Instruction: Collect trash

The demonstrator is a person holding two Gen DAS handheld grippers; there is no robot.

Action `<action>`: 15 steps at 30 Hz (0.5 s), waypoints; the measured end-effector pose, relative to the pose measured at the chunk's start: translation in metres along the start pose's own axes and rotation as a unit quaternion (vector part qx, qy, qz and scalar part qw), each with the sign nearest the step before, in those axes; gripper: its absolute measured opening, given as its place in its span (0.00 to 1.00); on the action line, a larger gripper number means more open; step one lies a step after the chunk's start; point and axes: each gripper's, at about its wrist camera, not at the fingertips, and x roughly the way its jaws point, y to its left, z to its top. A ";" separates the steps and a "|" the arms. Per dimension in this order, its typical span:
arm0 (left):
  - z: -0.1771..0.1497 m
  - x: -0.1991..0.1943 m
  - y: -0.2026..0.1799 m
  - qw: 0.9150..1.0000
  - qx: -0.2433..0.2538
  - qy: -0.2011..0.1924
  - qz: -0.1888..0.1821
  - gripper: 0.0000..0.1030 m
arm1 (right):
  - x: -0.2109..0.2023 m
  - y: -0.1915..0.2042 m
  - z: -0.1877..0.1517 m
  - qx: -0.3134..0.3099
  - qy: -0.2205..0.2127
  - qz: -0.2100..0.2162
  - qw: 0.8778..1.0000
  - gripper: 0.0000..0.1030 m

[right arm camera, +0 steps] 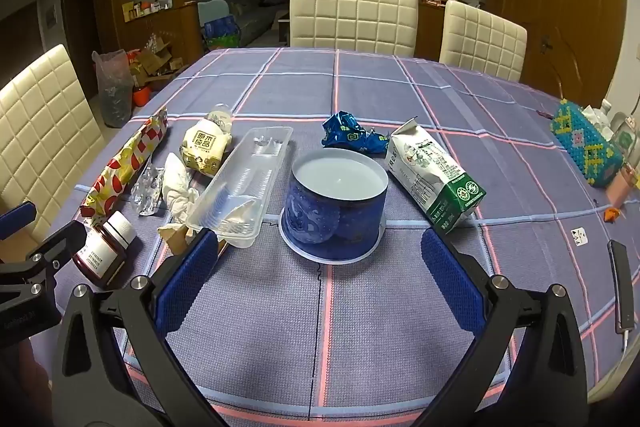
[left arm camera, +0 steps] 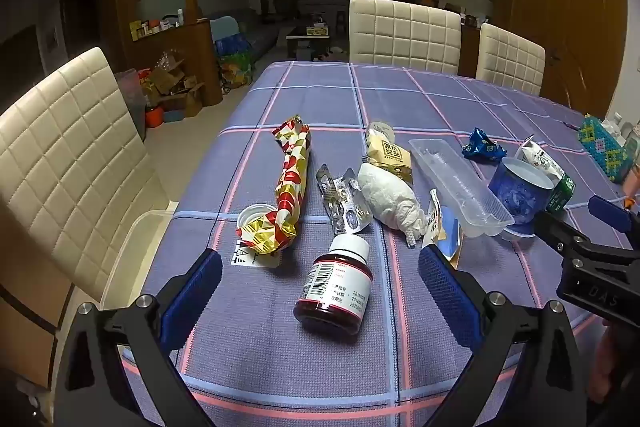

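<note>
Left gripper (left arm camera: 320, 291) standing wide, holding nothing | brown pill bottle (left arm camera: 334, 291) lying between its fingers, untouched | right gripper (right arm camera: 320, 279) gaping wide, empty | blue cup (right arm camera: 336, 205) sitting upside down just ahead of it | milk carton (right arm camera: 434, 175) lying ahead to its right.

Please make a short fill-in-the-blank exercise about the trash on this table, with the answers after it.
1. The dark brown glass bottle with a white cap lies on its ____.
2. The blue round tub stands upside ____ on the checked tablecloth.
3. The left gripper and right gripper both hold ____.
4. The green-and-white milk carton lies to the ____ of the tub.

Answers: side; down; nothing; right
</note>
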 end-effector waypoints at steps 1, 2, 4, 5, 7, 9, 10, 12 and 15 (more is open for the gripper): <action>0.000 0.000 0.000 1.000 -0.001 -0.001 -0.003 0.93 | 0.000 0.000 0.000 0.000 0.000 0.000 1.000 0.97; 0.000 0.000 0.000 1.000 -0.001 0.000 -0.004 0.93 | 0.000 0.000 0.000 0.000 0.000 0.000 1.000 0.97; 0.000 0.000 0.000 1.000 -0.001 0.000 -0.003 0.93 | 0.000 0.000 0.000 0.000 0.000 0.000 1.000 0.97; 0.000 0.000 0.000 1.000 0.000 -0.001 -0.002 0.93 | 0.000 0.000 0.000 0.000 0.000 0.000 1.000 0.97; 0.000 0.000 0.000 1.000 0.000 -0.001 -0.002 0.93 | 0.000 0.000 0.000 0.000 0.000 0.000 1.000 0.97; 0.000 0.000 0.000 1.000 0.000 -0.002 -0.002 0.93 | 0.000 0.000 0.000 0.000 0.000 0.001 1.000 0.97; 0.000 0.000 0.000 1.000 0.000 -0.001 -0.003 0.93 | 0.001 0.000 0.000 0.000 0.000 0.001 1.000 0.97; 0.000 0.000 0.000 1.000 0.000 -0.001 -0.003 0.93 | 0.001 0.000 0.000 0.000 0.001 0.000 1.000 0.97; 0.000 0.000 0.001 1.000 -0.001 -0.001 -0.003 0.94 | 0.001 0.000 0.000 0.001 0.001 0.000 1.000 0.97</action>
